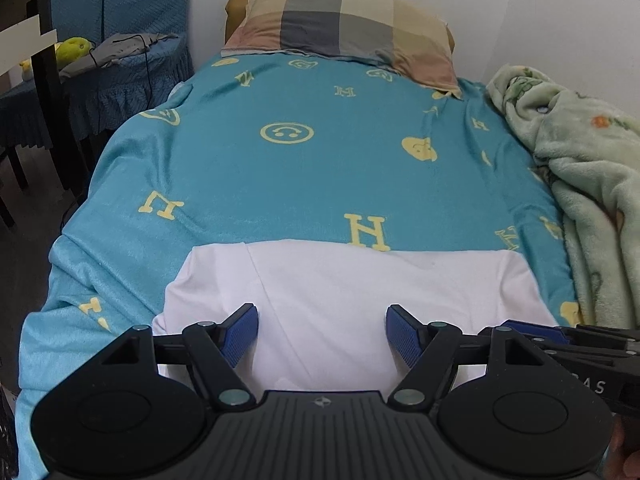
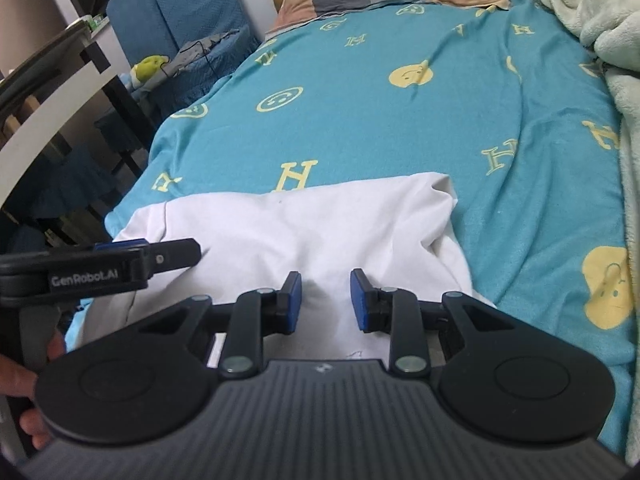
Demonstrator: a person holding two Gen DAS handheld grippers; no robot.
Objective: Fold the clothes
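**Both jaws empty over a part-folded white garment**

I'm holding my left gripper with its jaws wide apart, nothing between the pads, only white cloth lying below them. My right gripper is sitting narrower, jaws apart with a clear gap, also gripping nothing; there is a small pucker of fabric under that gap, but the pads are not pressing on it as far as I can tell. The two grippers are working side by side at the near edge, the right one's fingers showing at the right edge of the left view.

The white garment is lying flat on the teal bedsheet, at the near end of the bed. It is already looking like a compact rectangle: the far edge is running straight, a layered edge or seam is showing toward the left, and the right far corner is bunching and lifting slightly. I'm judging at least one fold is done. What is left looks like another fold, plus smoothing that loose corner; I cannot tell how many layers are underneath.

Further out, a checked pillow is sitting at the far end, and a pale green blanket is heaped along the right side, well apart from the garment.
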